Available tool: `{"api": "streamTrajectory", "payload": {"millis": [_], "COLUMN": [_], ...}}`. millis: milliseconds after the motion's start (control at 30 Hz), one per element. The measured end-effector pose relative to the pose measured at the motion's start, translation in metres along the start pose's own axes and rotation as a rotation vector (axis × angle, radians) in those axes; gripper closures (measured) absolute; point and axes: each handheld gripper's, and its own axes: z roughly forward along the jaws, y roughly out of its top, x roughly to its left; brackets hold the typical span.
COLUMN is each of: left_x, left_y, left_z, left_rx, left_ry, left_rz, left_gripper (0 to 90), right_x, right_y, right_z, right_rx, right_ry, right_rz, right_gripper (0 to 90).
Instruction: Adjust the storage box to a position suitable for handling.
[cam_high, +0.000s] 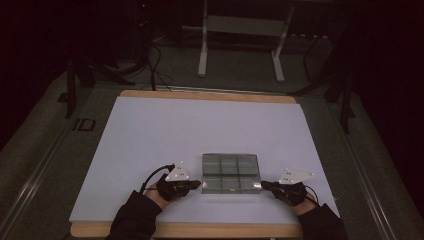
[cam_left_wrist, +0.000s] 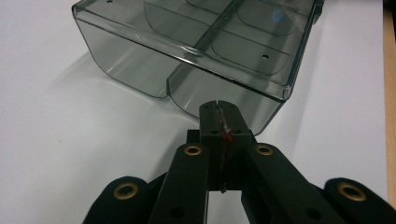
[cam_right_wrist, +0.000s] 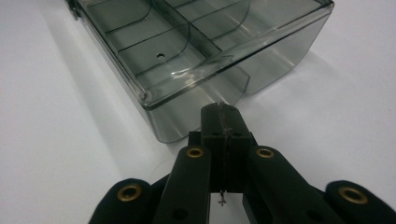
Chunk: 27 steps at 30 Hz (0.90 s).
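White sheet covers the desk (cam_high: 150, 135); near its front edge sits a smoky clear divided tray (cam_high: 231, 172). Left gripper (cam_high: 196, 184) and right gripper (cam_high: 264, 185), both clenched on nothing, flank its near corners.

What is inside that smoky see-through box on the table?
The compartment box looks empty: dividers split it into open sections, and the two tool views show small holes in bare floors. Sections at its far side are cut off there, and the high view is too dim to check them.
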Motion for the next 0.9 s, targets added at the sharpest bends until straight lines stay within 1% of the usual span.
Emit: {"api": "streamTrajectory", "payload": {"millis": [133,167,300,433,667,833,900], "left_x": [0.000,0.000,-0.001,-0.001,-0.002,-0.003,-0.003], "left_y": [0.001,0.002,0.002,0.002,0.006,0.008,0.007], "left_z": [-0.001,-0.001,0.000,-0.001,-0.006,-0.007,-0.008], "left_rx": [-0.006,-0.006,-0.003,-0.006,-0.017,-0.019,-0.019], "left_ry": [-0.002,-0.010,-0.010,-0.013,-0.018,-0.023,-0.027], "left_rz": [0.000,-0.002,0.007,0.005,0.012,0.015,0.016], "left_gripper": [90.0,90.0,90.0,90.0,90.0,90.0,90.0], "right_x": [0.001,0.002,0.001,0.002,0.002,0.002,0.002], "right_y": [0.002,0.002,0.001,0.002,0.006,0.008,0.008], "right_z": [0.000,0.000,-0.001,-0.003,-0.009,-0.010,-0.011], "right_rx": [-0.006,-0.005,-0.014,-0.015,-0.037,-0.037,-0.049], "right_ry": [0.005,0.003,0.012,0.008,0.014,0.013,0.023], "right_rz": [-0.008,-0.010,-0.002,-0.008,-0.012,-0.014,-0.008], "right_gripper": [89.9,89.9,89.9,89.9,89.9,90.0,90.0]}}
